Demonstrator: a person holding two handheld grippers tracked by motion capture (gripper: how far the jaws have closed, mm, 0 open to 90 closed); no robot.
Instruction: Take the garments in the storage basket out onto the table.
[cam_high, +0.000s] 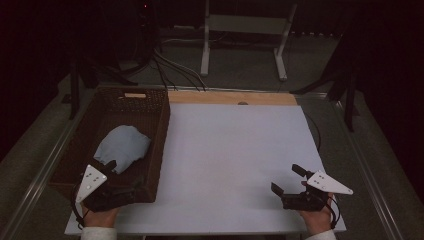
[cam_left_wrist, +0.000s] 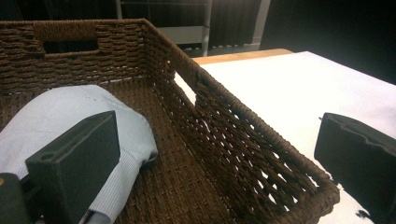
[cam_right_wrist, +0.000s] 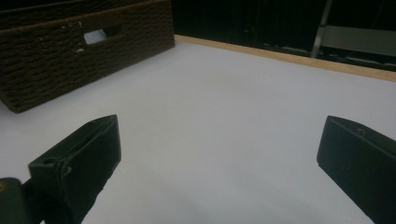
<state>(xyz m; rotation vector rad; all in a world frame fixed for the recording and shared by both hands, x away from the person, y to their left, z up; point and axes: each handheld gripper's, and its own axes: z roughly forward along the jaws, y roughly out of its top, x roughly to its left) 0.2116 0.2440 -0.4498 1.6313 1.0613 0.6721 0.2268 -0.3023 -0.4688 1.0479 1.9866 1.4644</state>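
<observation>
Left gripper (cam_high: 122, 177): nearest the camera at the near left, held in the person's left hand (cam_high: 100, 216); jaws spread wide and released, nothing between them. In the left gripper view (cam_left_wrist: 215, 158) one jaw hangs inside the basket over the cloth, the other outside the basket's right wall above the white surface — the near right corner of the basket sits in the gap.
Right gripper (cam_high: 289, 178): near right of the table, held in the person's right hand (cam_high: 316, 217); jaws wide apart and empty. In the right gripper view (cam_right_wrist: 217, 158) bare white surface lies between them.
Cloth (cam_high: 122, 147): pale blue-grey, bunched in a rounded heap on the basket floor, toward the near half. It lies just ahead of the left gripper; whether that jaw touches it I cannot tell. Well apart from the right gripper.
Basket (cam_high: 162, 125): dark brown wicker, rectangular, on the left side of the table, a handle slot in its far wall (cam_left_wrist: 70, 44).
Table (cam_high: 235, 150): white top with a strip of bare wood (cam_high: 230, 97) along the far edge.
Count: two grippers, one basket, one cloth — and one white metal frame (cam_high: 247, 30) on the floor beyond the table.
</observation>
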